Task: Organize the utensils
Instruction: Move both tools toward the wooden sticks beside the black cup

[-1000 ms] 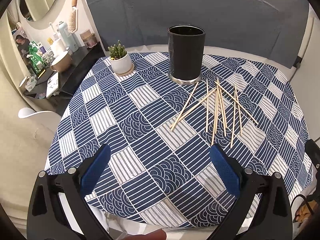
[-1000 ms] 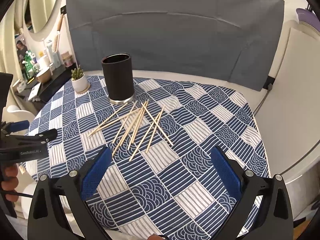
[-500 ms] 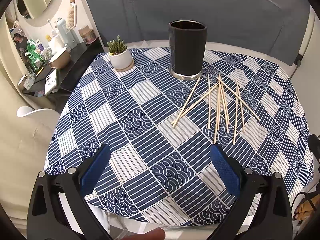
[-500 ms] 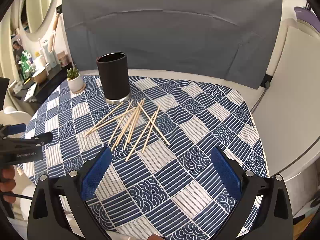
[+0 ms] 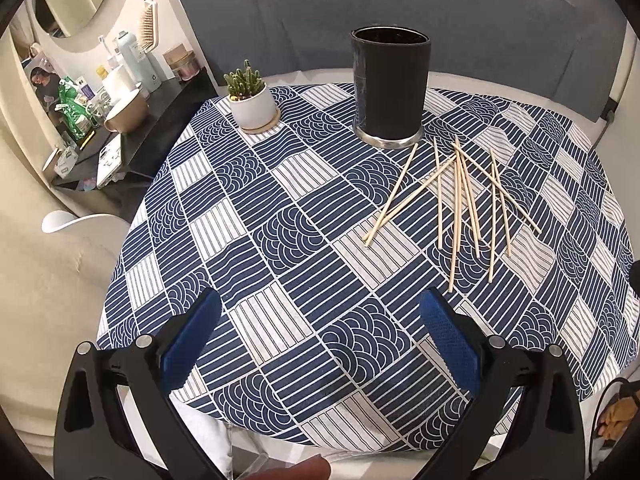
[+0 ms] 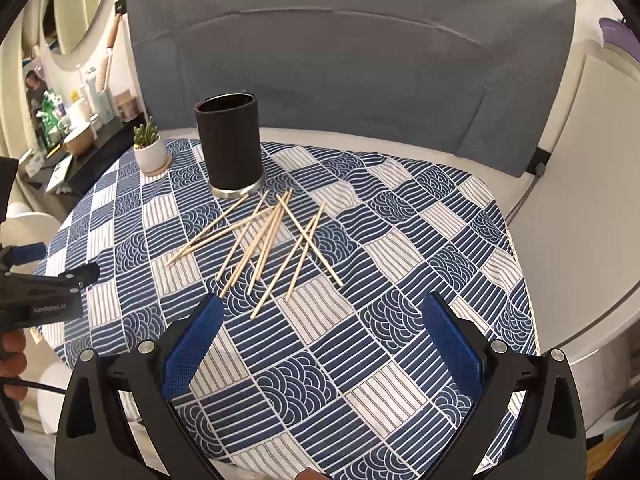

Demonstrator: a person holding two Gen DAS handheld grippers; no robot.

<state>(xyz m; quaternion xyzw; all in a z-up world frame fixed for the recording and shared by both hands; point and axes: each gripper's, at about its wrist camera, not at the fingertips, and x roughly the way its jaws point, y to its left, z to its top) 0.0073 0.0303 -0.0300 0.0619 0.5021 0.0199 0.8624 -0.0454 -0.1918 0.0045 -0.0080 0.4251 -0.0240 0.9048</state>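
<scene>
Several pale wooden chopsticks [image 5: 460, 204] [image 6: 266, 240] lie scattered and crossing on a round table with a blue and white patterned cloth [image 5: 280, 248] [image 6: 400, 264]. Just behind them stands an upright black cylindrical holder [image 5: 390, 88] [image 6: 230, 146] with a silver base; nothing sticks out of its top. My left gripper [image 5: 320, 334] is open above the table's near left edge, well short of the chopsticks. My right gripper [image 6: 322, 336] is open above the near side, its left pad close to the nearest chopstick tips. The left gripper [image 6: 52, 280] also shows at the right wrist view's left edge.
A small cactus in a white pot [image 5: 251, 100] [image 6: 150, 150] stands at the table's back left. A grey padded backrest [image 6: 352, 64] curves behind the table. A dark side shelf with bottles and a bowl [image 5: 120, 92] sits to the left. A person's hand [image 6: 12, 360] holds the left gripper.
Both grippers have moved forward toward the table, so the holder and chopsticks look closer. Both stay open and nothing on the table has moved.
</scene>
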